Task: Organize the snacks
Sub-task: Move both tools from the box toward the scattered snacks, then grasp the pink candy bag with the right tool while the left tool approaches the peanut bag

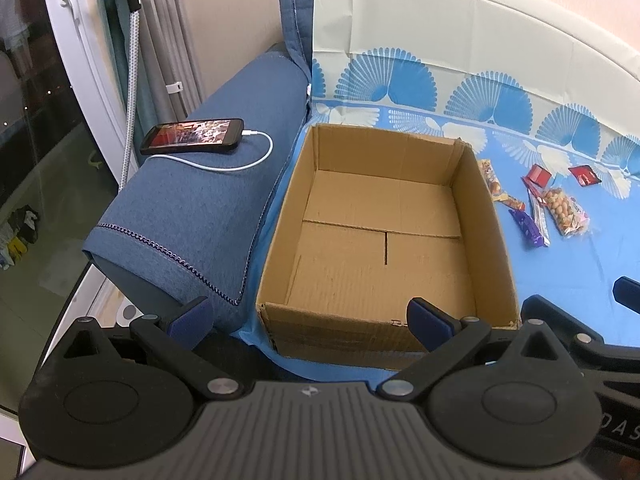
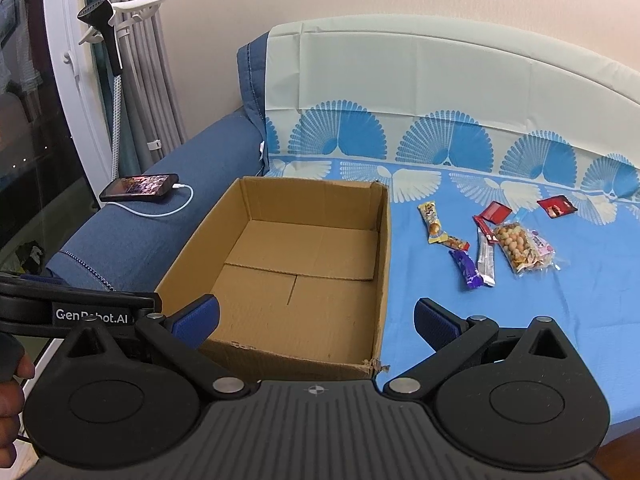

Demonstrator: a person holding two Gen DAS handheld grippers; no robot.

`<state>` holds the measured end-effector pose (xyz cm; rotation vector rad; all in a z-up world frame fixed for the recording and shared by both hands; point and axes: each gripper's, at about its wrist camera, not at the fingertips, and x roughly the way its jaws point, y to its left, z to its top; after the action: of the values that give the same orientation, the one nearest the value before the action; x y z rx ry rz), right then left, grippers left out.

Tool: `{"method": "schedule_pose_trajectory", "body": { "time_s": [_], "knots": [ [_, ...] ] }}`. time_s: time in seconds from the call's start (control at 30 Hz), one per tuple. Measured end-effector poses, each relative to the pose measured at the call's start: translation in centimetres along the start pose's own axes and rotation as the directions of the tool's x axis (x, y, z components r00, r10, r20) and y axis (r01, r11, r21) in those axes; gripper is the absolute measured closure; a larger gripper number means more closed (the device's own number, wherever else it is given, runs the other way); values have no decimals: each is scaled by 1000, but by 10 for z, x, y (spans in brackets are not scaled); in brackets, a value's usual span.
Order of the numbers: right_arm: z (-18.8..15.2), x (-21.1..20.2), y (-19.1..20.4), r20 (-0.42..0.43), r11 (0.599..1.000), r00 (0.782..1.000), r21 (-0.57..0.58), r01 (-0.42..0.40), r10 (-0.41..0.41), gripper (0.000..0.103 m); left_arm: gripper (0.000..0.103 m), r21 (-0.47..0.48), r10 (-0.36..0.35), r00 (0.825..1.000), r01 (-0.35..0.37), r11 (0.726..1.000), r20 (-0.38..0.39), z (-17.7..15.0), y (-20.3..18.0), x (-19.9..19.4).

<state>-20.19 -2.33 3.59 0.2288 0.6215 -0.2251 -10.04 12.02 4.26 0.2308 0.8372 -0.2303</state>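
An open cardboard box (image 1: 486, 216) (image 2: 382, 248) stands empty on the blue sheet. Several snack packets lie to its right: a bag of peanuts (image 2: 520, 250) (image 1: 564, 212), a purple bar (image 2: 466, 269) (image 1: 527, 226), a silver stick (image 2: 485, 258), a yellow packet (image 2: 432, 222) (image 1: 493, 182) and two red packets (image 2: 493, 213) (image 2: 557, 207). My left gripper (image 1: 310, 318) is open and empty over the box's near wall. My right gripper (image 2: 316, 320) is open and empty near the box's front right corner.
A phone (image 1: 192, 136) (image 2: 140, 186) on a white charging cable lies on the blue sofa arm (image 1: 192, 216) left of the box. A garment steamer (image 2: 108, 32) and curtains stand by the window at far left. A patterned sheet covers the backrest (image 2: 440, 92).
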Motion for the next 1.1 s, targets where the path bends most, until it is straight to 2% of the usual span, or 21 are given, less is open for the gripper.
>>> {"method": "schedule_pose_trajectory", "body": {
  "time_s": [0.47,0.5,0.7,0.83,0.87,1.1],
  "knots": [
    [-5,12,-20,5,999,1000,32,-8,8,0,0,47,14,998,-11,999,-60,4,-20,15],
    [-5,12,-23,4,998,1000,62,-26,26,0,0,52,12,998,-9,999,-65,5,-22,17],
    [-5,19,-46,-6,994,1000,112,11,-11,0,0,81,-7,995,15,997,-98,14,-41,26],
    [-4,27,-73,-10,982,999,187,31,-30,0,0,95,-29,994,40,995,-106,25,-57,33],
    [-6,30,-84,21,980,999,198,34,-39,0,0,101,-32,994,43,994,-105,28,-62,35],
    [-19,48,-168,-29,922,983,344,179,-180,0,0,157,-48,993,65,985,-108,53,-107,49]
  ]
}}
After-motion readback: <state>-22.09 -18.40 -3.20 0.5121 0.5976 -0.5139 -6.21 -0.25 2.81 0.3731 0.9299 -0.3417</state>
